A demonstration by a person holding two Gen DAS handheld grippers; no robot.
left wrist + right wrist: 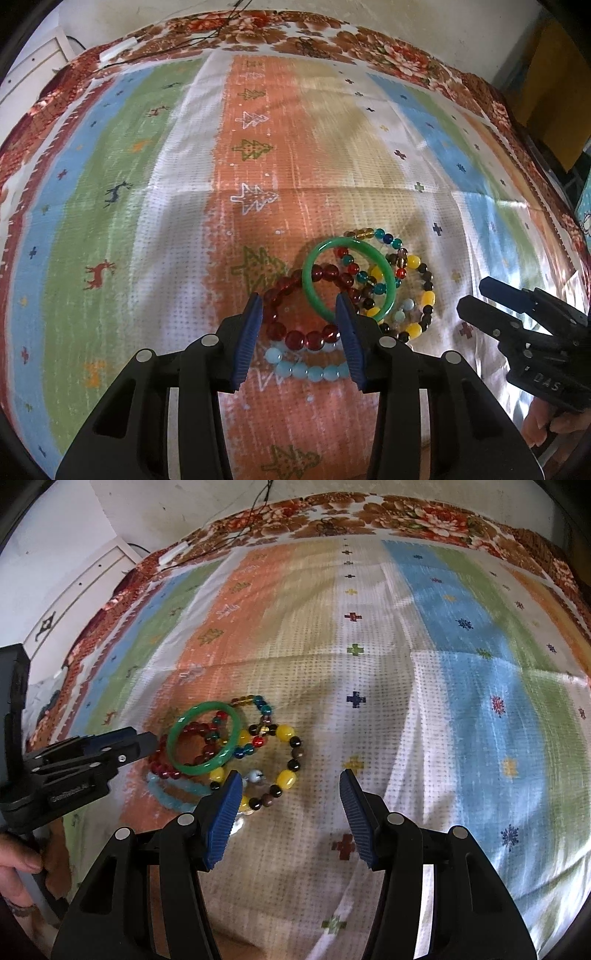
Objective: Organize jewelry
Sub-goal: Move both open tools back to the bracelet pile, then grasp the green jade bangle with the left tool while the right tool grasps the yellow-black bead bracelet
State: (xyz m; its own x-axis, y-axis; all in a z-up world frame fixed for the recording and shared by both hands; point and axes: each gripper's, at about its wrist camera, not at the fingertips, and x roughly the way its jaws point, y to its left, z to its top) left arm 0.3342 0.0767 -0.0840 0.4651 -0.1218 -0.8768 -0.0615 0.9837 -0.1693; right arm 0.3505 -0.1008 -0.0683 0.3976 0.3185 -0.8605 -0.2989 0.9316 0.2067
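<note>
Left wrist: spread left tool (300,306) straddles the red bead bracelet (306,314), not pinching.

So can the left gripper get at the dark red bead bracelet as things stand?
Probably yes. The left gripper stands open right over the dark red bead bracelet, nothing between them. But the green bangle overlaps its far side, so it may drag along.
</note>
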